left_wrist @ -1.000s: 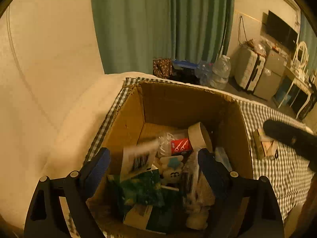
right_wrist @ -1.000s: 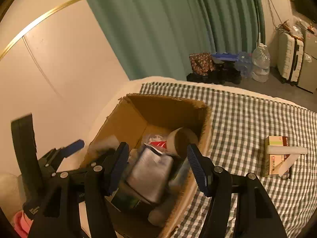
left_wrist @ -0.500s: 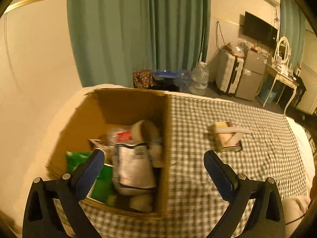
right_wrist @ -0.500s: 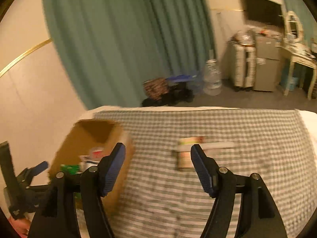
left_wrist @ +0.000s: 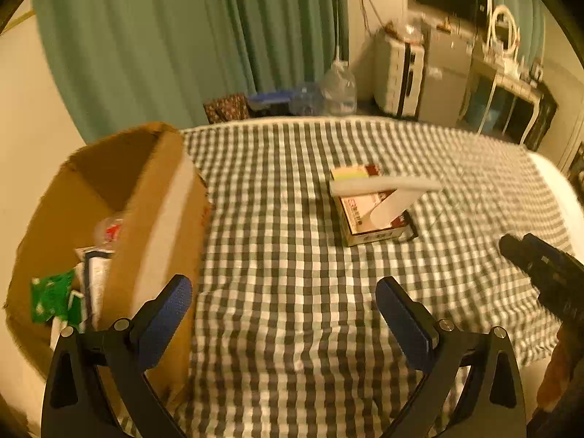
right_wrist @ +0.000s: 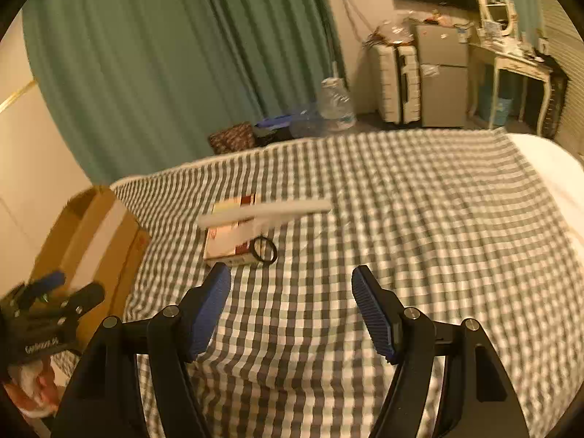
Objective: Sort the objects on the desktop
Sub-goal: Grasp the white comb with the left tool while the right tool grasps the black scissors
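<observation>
A cardboard box (left_wrist: 153,215) stands at the left of the checked cloth, holding a green packet (left_wrist: 51,294) and other items; it also shows in the right wrist view (right_wrist: 91,233). A small red and white carton (left_wrist: 372,215) lies mid-cloth with two white sticks (left_wrist: 387,184) on top. In the right wrist view the carton (right_wrist: 228,242) has a white stick (right_wrist: 266,211) across it and a black ring (right_wrist: 263,250) beside it. My left gripper (left_wrist: 283,317) is open and empty beside the box. My right gripper (right_wrist: 292,306) is open and empty, short of the carton.
The checked cloth (right_wrist: 419,219) covers a bed-like surface with a white edge at the right (right_wrist: 547,160). Green curtains (right_wrist: 164,54), bags, a water jug (right_wrist: 334,104), suitcases and a fridge stand beyond the far edge.
Both grippers have swung right, away from over the box, and now face the carton on the cloth. The right gripper no longer holds the silver packet, which lies in the box.
</observation>
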Demonstrator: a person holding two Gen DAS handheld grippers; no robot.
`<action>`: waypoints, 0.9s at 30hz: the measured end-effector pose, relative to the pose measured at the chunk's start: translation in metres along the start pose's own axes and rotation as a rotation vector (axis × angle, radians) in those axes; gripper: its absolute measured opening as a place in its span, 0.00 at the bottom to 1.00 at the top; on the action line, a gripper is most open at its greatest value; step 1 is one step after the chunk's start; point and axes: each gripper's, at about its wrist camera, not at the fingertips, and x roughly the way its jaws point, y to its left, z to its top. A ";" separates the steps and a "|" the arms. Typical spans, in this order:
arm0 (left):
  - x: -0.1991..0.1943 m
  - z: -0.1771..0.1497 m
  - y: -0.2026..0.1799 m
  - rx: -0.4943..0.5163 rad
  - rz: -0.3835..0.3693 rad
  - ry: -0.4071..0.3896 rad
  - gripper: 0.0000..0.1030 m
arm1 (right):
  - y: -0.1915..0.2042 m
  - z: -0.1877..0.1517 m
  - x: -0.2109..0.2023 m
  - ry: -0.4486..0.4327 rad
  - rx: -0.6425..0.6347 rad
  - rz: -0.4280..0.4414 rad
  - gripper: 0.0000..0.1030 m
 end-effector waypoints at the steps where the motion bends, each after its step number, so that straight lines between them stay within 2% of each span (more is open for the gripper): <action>1: 0.010 0.002 -0.002 0.001 0.007 0.009 1.00 | -0.001 0.000 0.010 0.020 -0.012 0.011 0.67; 3: 0.028 0.007 -0.011 -0.002 -0.001 0.027 1.00 | -0.002 0.001 0.034 0.070 -0.035 0.048 0.64; 5: 0.045 0.011 -0.017 -0.006 -0.011 0.038 1.00 | -0.008 0.001 0.058 0.117 -0.012 0.098 0.56; 7: 0.063 0.017 -0.024 0.005 -0.005 0.047 1.00 | -0.008 0.005 0.075 0.137 -0.015 0.108 0.50; 11: 0.093 0.021 -0.029 0.038 0.030 0.072 1.00 | 0.006 0.007 0.094 0.144 -0.132 0.084 0.48; 15: 0.110 0.018 -0.018 0.000 0.032 0.102 1.00 | 0.014 0.010 0.119 0.170 -0.161 0.113 0.48; 17: 0.118 0.017 -0.012 -0.012 0.040 0.123 1.00 | 0.016 0.012 0.131 0.189 -0.170 0.129 0.42; 19: 0.122 0.016 -0.009 -0.018 0.048 0.127 1.00 | 0.018 0.008 0.141 0.233 -0.186 0.134 0.17; 21: 0.122 0.015 -0.008 -0.022 0.052 0.130 1.00 | 0.017 0.005 0.142 0.238 -0.202 0.112 0.05; 24: 0.114 0.014 -0.013 -0.029 0.014 0.114 1.00 | 0.008 0.007 0.130 0.231 -0.170 0.115 0.05; 27: 0.108 0.016 -0.028 0.011 -0.025 0.106 1.00 | -0.004 0.012 0.118 0.194 -0.151 0.067 0.05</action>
